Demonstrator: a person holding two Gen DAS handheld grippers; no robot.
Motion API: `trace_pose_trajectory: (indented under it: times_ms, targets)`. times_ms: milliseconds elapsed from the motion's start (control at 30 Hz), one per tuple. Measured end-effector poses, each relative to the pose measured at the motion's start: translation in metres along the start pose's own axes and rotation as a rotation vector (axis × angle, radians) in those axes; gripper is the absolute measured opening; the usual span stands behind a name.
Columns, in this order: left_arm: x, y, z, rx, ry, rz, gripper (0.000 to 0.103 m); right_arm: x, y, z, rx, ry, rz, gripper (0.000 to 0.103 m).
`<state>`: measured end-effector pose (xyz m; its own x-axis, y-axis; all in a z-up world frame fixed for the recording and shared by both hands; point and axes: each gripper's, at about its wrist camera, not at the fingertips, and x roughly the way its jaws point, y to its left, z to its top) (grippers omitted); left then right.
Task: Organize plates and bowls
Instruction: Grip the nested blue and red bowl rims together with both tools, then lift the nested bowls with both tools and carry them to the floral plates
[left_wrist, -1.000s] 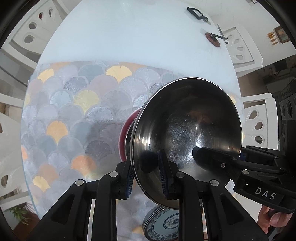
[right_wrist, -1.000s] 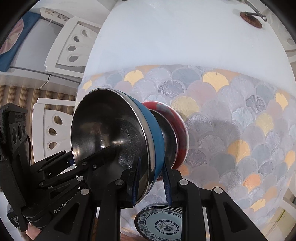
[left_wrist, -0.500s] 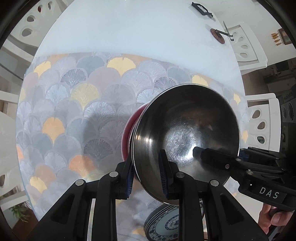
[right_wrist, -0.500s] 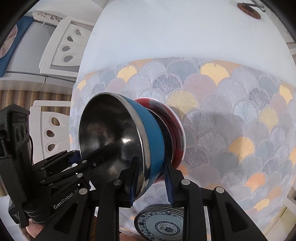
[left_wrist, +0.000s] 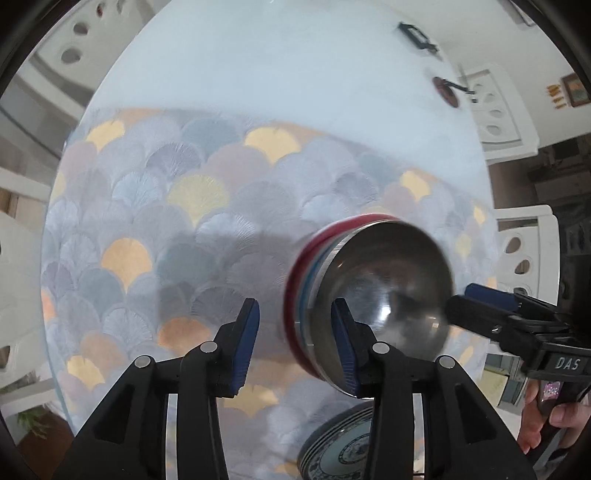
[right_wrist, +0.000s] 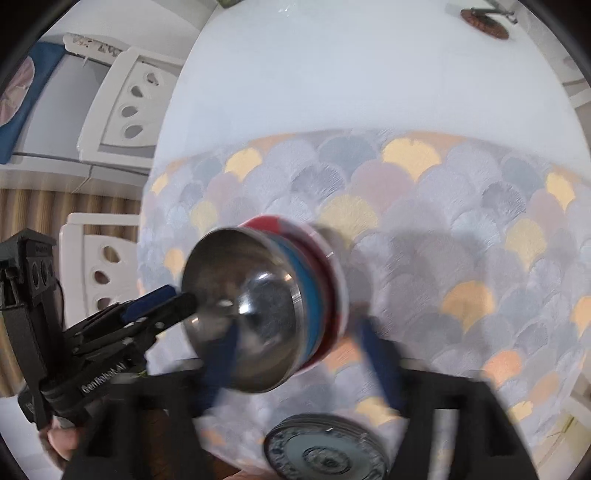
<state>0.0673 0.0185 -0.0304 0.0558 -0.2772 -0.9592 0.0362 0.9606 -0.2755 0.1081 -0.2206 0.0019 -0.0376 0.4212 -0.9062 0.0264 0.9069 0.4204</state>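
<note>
Both claws opening around the nested bowl stack, pads off it.
Left claw (left_wrist: 294, 347) and right claw (right_wrist: 301, 363) jaws apart; steel bowl (left_wrist: 391, 299) nested in blue and red bowls, stack tilted over patterned table (left_wrist: 184, 206), beyond patterned plates (right_wrist: 327, 448).

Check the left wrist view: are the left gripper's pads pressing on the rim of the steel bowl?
No. The left gripper is opening, and the steel bowl sits clear of its pads, nested in the red bowl.
</note>
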Motion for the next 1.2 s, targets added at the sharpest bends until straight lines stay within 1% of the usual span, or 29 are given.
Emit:
trace_pose_trajectory:
  times_ms: [67, 167, 233, 267, 367, 400, 433, 500, 533, 600, 633, 667, 767, 867, 1000, 1200]
  targets:
    - [0.011, 0.006, 0.0, -0.017, 0.026, -0.032, 0.038, 0.006, -0.005, 0.002, 0.01, 0.003, 0.004, 0.08]
    - [0.03, 0.011, -0.001, -0.044, 0.066, -0.096, 0.038, 0.027, -0.015, 0.007, 0.039, 0.022, 0.062, 0.08]
    - [0.042, 0.013, -0.003, -0.063, 0.085, -0.115, 0.038, 0.043, -0.019, 0.009, 0.048, 0.03, 0.073, 0.08]
    - [0.046, 0.013, -0.004, -0.065, 0.09, -0.118, 0.04, 0.051, -0.021, 0.009, 0.055, 0.041, 0.074, 0.08]
    - [0.053, 0.012, -0.004, -0.07, 0.092, -0.164, 0.04, 0.07, -0.026, 0.009, 0.075, 0.053, 0.097, 0.078]
    - [0.053, 0.011, -0.003, -0.064, 0.089, -0.165, 0.04, 0.073, -0.027, 0.008, 0.079, 0.05, 0.102, 0.075]
    - [0.054, 0.009, -0.003, -0.056, 0.083, -0.169, 0.04, 0.076, -0.029, 0.009, 0.082, 0.045, 0.104, 0.075]
    - [0.055, 0.006, -0.002, -0.047, 0.075, -0.175, 0.04, 0.078, -0.031, 0.008, 0.091, 0.026, 0.141, 0.068]
    - [0.055, 0.005, -0.002, -0.045, 0.072, -0.174, 0.04, 0.079, -0.031, 0.008, 0.093, 0.017, 0.161, 0.066]
    - [0.055, 0.004, -0.002, -0.037, 0.067, -0.169, 0.04, 0.079, -0.029, 0.007, 0.09, 0.001, 0.2, 0.053]
    - [0.055, 0.004, -0.002, -0.037, 0.066, -0.168, 0.04, 0.079, -0.028, 0.006, 0.087, -0.003, 0.214, 0.053]
    - [0.054, 0.004, -0.002, -0.039, 0.064, -0.165, 0.04, 0.078, -0.025, 0.005, 0.081, -0.011, 0.203, 0.053]
    - [0.052, -0.002, -0.003, -0.023, 0.051, -0.127, 0.04, 0.073, -0.019, 0.002, 0.097, -0.048, 0.163, 0.05]
    - [0.046, -0.009, -0.004, 0.006, 0.033, -0.082, 0.04, 0.067, -0.01, 0.001, 0.055, -0.063, 0.104, 0.049]
    - [0.038, -0.011, -0.005, 0.014, 0.015, -0.057, 0.04, 0.064, -0.012, 0.003, 0.064, -0.056, 0.117, 0.045]
    - [0.025, -0.015, -0.011, 0.023, -0.005, -0.035, 0.04, 0.053, -0.007, -0.001, 0.052, -0.06, 0.104, 0.045]
